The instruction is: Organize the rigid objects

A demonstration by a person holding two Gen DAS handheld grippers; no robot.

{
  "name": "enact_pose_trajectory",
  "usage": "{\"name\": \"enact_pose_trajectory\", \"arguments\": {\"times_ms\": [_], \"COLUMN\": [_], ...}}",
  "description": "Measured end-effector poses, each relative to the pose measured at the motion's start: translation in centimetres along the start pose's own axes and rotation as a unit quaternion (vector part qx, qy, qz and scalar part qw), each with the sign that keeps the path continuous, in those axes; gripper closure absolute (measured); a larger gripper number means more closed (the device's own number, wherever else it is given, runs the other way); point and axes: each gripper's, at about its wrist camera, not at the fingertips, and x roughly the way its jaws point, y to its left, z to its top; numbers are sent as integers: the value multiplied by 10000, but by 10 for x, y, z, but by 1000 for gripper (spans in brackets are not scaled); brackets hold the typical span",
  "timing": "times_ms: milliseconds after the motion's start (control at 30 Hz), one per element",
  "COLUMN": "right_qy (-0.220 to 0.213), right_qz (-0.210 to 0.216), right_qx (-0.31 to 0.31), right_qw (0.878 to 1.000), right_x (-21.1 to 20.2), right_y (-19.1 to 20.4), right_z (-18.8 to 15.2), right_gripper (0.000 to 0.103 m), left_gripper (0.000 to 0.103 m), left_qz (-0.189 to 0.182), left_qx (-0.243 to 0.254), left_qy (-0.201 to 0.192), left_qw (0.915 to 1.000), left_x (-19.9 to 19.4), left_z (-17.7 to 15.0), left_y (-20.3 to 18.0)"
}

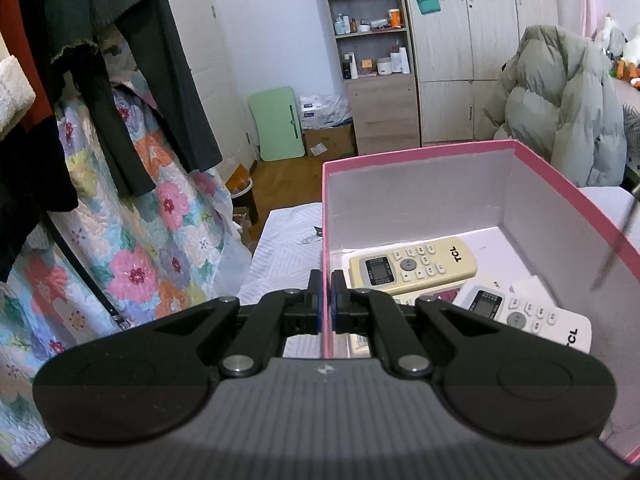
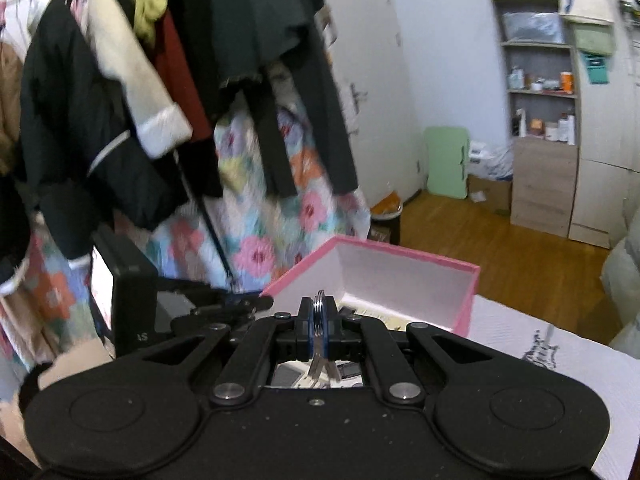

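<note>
- The left gripper (image 1: 326,300) is pinching the near-left wall of the pink box (image 1: 420,152), one finger outside the wall and one inside, so it looks to be steadying the box, not carrying anything.
- The box stands open on a white printed cloth (image 1: 280,248), with its lid nowhere in sight.
- Inside the box, toward its left, a cream remote control (image 1: 412,264) already lies face up on the floor of the box.
- To the right of that, a white remote control (image 1: 528,314) lies overlapping the cream one's lower end, with a slip of white paper (image 1: 532,286) just beside it; those two I would count as packed.
- The right gripper (image 2: 319,316) is pressed together on a metal key ring (image 2: 319,304), with the keys (image 2: 322,366) dangling below the fingers.
- From the right wrist view the keys hang on the near side of the pink box (image 2: 400,252), over what seems to be its near edge; I cannot tell whether they are above the inside yet.
- My guess is the keys are the piece in hand now: they need to go over the opening and be let go.
- Whether more loose things wait on the cloth I cannot say, since the grippers block the near part of both views.
</note>
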Motion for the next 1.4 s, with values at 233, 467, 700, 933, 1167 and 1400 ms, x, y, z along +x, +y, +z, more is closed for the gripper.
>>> {"name": "enact_pose_trajectory", "arguments": {"times_ms": [233,467,700,933,1167,1400], "right_qy": [1052,1240,888,716,897,1059], "right_qz": [-40,224,-71,-724,-1164,-1331], "right_qx": [325,954,939,985,1345,1466], "right_qw": [9939,9874,9916,9899,9799,9745], "right_x": [73,118,69,4,-16,-7], "right_y": [-6,-21,-38,-71,-115,-137], "right_z": [8,9,9,-6,-40,-73], "right_gripper": [97,91,72,64,63,61], "left_gripper": [99,99,99,99,99,99], "left_qz": [42,-51,-25,-39,-32,-68], "left_qx": [55,-146,-81,-166,-150,-165], "left_qy": [15,-20,-7,2,2,-53], "left_qw": [10000,9999,10000,9999,9999,9998], "left_x": [1,0,2,3,2,0], "left_z": [1,0,1,0,0,0], "left_y": [-1,5,4,5,5,6]}}
